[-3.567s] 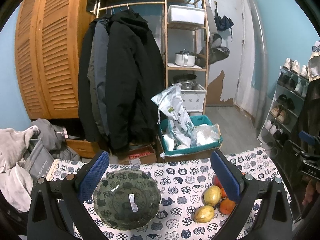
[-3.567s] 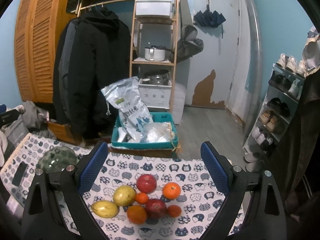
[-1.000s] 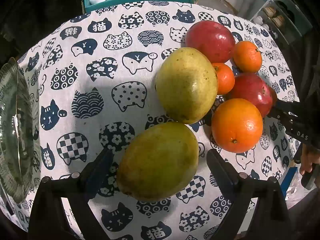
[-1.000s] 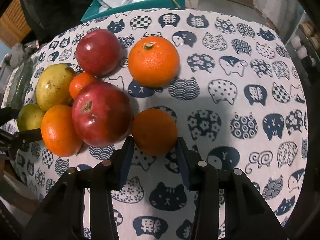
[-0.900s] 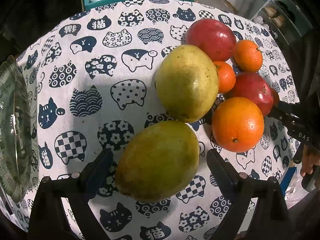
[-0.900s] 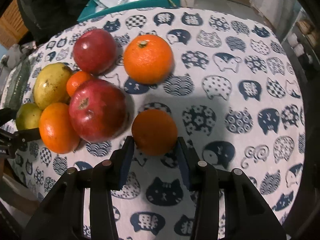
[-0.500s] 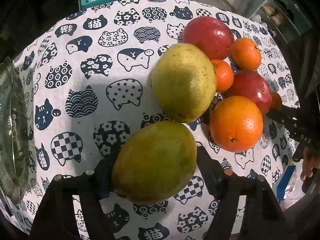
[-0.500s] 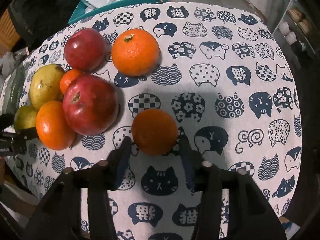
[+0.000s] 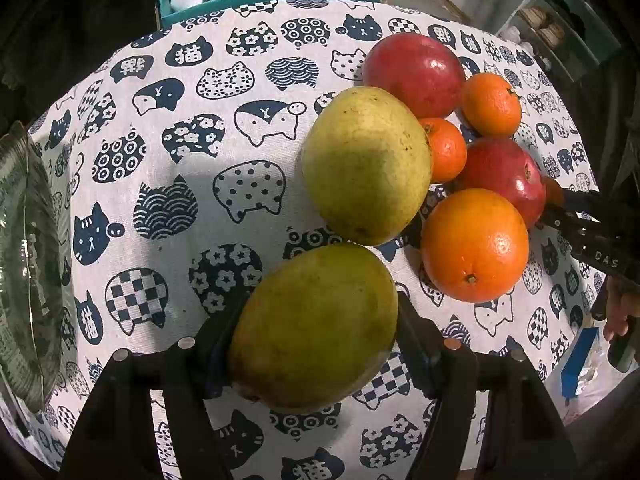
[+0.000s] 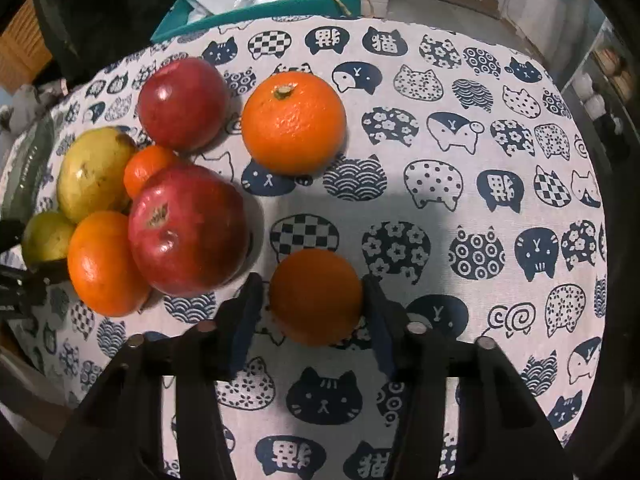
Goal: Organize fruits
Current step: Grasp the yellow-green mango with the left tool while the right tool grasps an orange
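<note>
the left claw [image 9: 316, 332] pinches a green-yellow mango [image 9: 314, 326] between its two fingers, both pads pressed to the fruit's sides, low over the cat-print cloth [image 9: 168, 168] that covers the worktop. just beyond this mango lies a second, paler mango [image 9: 366, 164], close but whether they touch is unclear. to the right of the held fruit sits a large orange [image 9: 474, 244], and behind it a red apple [image 9: 500, 178] that leans against it. a tiny mandarin [image 9: 446, 148] is wedged between the pale mango and that apple. farther back a second red apple [image 9: 414, 74] sits beside a medium orange [image 9: 490, 104]. at the far left edge the rim of a glass bowl [image 9: 24, 264] shows, well apart from the fruit.

the right claw [image 10: 312, 300] is closed on a small orange [image 10: 316, 296], its blue pads against both sides of the fruit, which sits on or just over the cloth, apart from the cluster. to its left the near red apple [image 10: 188, 228] touches the large orange [image 10: 102, 264]. beyond lie the tiny mandarin [image 10: 146, 168], the pale mango [image 10: 94, 172], the far apple [image 10: 182, 102] and the medium orange [image 10: 294, 122] with its stem end up. a teal crate [image 10: 256, 10] of plastic bags stands past the worktop's far edge.
</note>
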### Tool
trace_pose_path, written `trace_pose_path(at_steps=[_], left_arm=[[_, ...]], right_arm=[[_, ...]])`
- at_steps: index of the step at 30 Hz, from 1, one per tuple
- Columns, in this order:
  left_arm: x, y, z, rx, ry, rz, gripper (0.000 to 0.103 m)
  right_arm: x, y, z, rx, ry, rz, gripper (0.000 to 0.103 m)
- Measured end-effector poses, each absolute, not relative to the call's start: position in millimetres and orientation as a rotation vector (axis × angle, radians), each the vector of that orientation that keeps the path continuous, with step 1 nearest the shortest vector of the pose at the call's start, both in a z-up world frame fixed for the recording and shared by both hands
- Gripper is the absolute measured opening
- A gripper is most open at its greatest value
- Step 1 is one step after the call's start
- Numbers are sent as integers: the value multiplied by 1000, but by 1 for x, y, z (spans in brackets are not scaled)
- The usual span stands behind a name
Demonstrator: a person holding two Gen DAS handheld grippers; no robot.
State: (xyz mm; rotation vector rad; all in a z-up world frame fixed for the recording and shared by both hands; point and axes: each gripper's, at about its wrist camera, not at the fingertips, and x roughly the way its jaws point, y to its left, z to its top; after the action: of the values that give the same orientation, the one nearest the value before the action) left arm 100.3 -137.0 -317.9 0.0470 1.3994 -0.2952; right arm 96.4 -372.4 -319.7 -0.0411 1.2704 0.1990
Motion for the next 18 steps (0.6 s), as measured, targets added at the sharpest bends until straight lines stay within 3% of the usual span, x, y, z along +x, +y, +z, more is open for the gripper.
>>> trace_pose_path(at_steps=[18], left_arm=[[93, -111, -276, 10, 1268, -250, 71]], right_arm=[[82, -375, -282, 1, 1173, 109, 42]])
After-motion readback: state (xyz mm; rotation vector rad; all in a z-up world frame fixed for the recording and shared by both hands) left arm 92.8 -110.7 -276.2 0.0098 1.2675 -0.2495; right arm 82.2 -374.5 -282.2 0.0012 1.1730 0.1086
